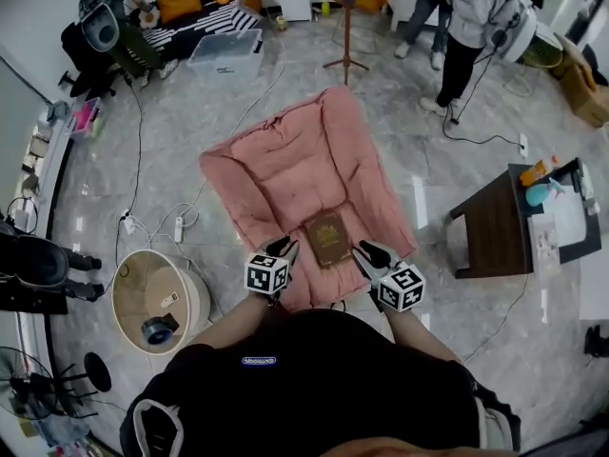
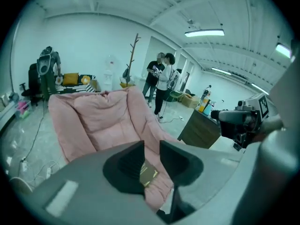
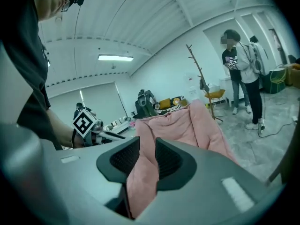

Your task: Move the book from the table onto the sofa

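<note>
The brown book (image 1: 327, 239) lies flat on the near part of the pink cushioned sofa (image 1: 285, 160), which is spread out on the floor. My left gripper (image 1: 283, 248) hovers just left of the book, and my right gripper (image 1: 369, 253) just right of it; neither touches it. In the left gripper view, the left gripper (image 2: 151, 146) is open, and the book (image 2: 149, 175) shows on the sofa (image 2: 93, 121) through the gap, far below. In the right gripper view, the right gripper (image 3: 146, 146) stands open on nothing, with only the sofa (image 3: 187, 125) behind the gap.
A dark wooden table (image 1: 490, 222) with bottles (image 1: 538, 171) stands to the right of the sofa. A round basket (image 1: 157, 298) sits on the floor at the left, beside cables. Beyond the sofa are a coat stand (image 1: 345, 27), a clear box (image 1: 226, 50) and people (image 1: 466, 27).
</note>
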The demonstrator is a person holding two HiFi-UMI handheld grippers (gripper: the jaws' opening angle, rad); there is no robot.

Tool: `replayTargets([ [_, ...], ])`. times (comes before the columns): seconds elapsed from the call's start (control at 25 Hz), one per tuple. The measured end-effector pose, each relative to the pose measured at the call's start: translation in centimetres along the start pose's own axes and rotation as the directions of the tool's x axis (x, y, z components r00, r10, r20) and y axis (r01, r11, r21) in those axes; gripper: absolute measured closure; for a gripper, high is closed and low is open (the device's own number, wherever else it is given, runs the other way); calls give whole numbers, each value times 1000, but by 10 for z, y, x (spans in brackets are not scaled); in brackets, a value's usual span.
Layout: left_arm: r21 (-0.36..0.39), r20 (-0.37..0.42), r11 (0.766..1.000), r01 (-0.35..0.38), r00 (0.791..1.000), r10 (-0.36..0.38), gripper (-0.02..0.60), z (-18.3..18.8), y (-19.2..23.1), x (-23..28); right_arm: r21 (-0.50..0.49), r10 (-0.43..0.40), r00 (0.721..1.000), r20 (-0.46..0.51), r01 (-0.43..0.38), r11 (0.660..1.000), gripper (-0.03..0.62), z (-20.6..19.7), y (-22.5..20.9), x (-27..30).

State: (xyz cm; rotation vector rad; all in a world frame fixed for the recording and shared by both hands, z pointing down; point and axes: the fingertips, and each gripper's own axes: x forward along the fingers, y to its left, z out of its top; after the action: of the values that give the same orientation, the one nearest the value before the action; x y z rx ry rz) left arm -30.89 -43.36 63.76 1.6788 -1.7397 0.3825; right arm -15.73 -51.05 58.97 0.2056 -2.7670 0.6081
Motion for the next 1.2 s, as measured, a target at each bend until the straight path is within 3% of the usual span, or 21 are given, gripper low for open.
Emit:
replayTargets([
  [0.32,100,112,995,-20,994,9,489,43,-10,-45,-80,49,996,73,-43,996,477,53,21,6],
  [0.64,144,212,990,-5,977,-26,500,62,-2,-87,-107,38,996,79,-29,994,488,63,47,12],
  [0.92,235,260,969,77,955,-139,512,76,24,-123,-133,-67,983,171,90,987,497,92,93,24],
  [1.2,289,338,947,140,910,-238,523,96,53,-173,-133,-179,951,252,217,967,505,105,139,24],
])
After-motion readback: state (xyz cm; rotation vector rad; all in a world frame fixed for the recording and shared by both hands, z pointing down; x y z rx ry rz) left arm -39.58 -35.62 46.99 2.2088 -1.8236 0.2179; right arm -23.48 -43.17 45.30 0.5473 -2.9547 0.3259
